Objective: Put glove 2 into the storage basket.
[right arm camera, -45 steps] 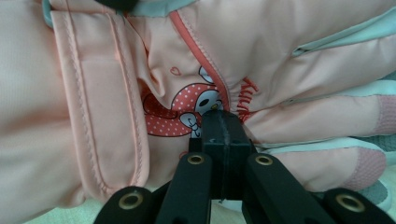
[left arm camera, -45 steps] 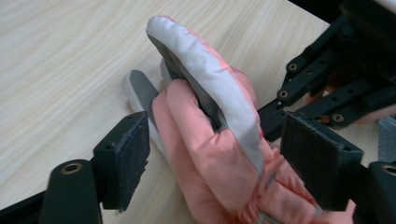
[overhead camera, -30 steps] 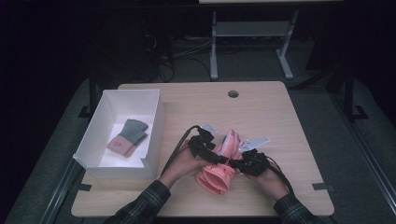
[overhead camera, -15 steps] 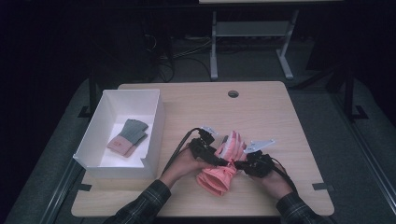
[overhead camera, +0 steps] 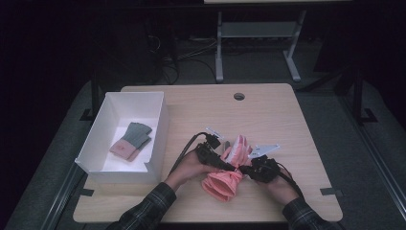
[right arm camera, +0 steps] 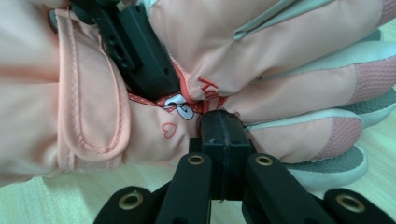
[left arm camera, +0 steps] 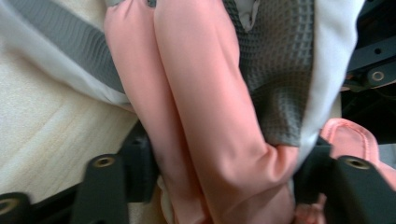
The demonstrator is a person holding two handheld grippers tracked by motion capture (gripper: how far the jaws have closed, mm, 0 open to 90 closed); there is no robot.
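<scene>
Work in hand: you handle a pair of pink ski gloves (overhead camera: 229, 167) at the near middle of the desk (overhead camera: 287, 115), between your two hands.
Left tongs (overhead camera: 225, 165): they come in from the left onto the pink glove. In the left gripper view the glove's pink and grey fabric (left arm camera: 224, 116) sits between the two black jaws and touches both. The jaws have just been closing on it, at a middle width, and now they grip the fabric.
Right tongs (overhead camera: 244, 168): they come from the right onto the same bundle. In the right gripper view (right arm camera: 223, 135) the jaws are pressed together at the glove's edge, near the small heart print; if some cloth is pinched between them, I cannot tell.
Glove position: the cuff end (overhead camera: 220, 184) lies nearest to you, the fingers (overhead camera: 242, 146) point away over the desk.
White box (overhead camera: 158, 129): it stands at the left side of the desk, well apart from your hands.
Inside the box: a grey and pink knitted pair (overhead camera: 131, 141) lies flat on the bottom.
</scene>
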